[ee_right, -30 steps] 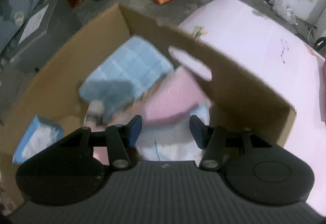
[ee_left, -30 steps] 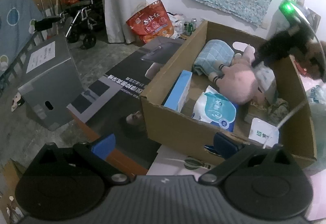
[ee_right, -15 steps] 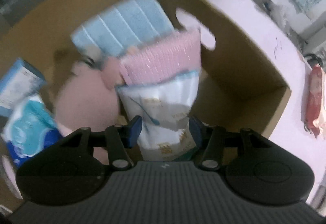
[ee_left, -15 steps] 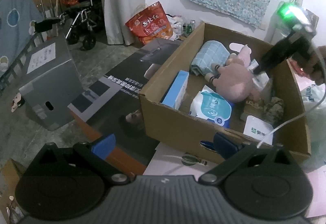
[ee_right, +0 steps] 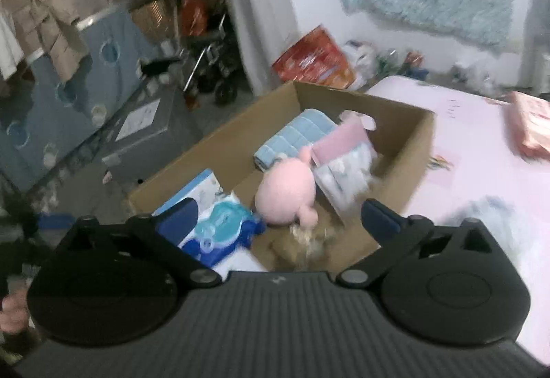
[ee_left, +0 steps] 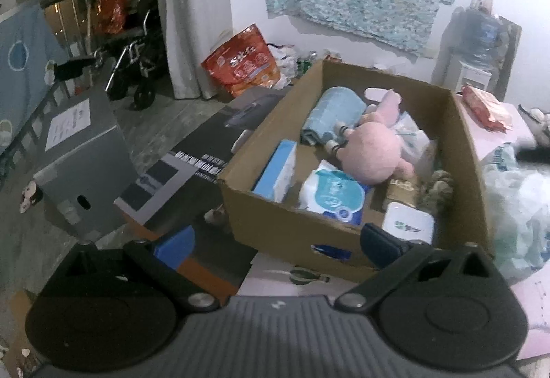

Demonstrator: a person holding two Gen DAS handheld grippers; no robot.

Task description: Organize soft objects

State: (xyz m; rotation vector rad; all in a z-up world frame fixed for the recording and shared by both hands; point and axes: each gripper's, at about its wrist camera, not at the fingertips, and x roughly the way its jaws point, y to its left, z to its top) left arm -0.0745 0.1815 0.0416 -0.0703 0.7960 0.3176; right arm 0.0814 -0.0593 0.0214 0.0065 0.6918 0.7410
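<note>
Cardboard box (ee_left: 282, 223) is seen holding the soft things: a pink plush toy (ee_left: 373, 151) at its middle, a rolled blue towel (ee_left: 331, 115) behind the toy, a wipes pack (ee_left: 331, 194) in front. The right gripper (ee_right: 278, 216) is held above the box, its fingers opening with nothing between them. The left gripper (ee_left: 275, 242) is spread wide, empty, before the box's near wall.

left wrist: above box (ee_left: 292, 226) near corner | right wrist: higher, same box
</note>
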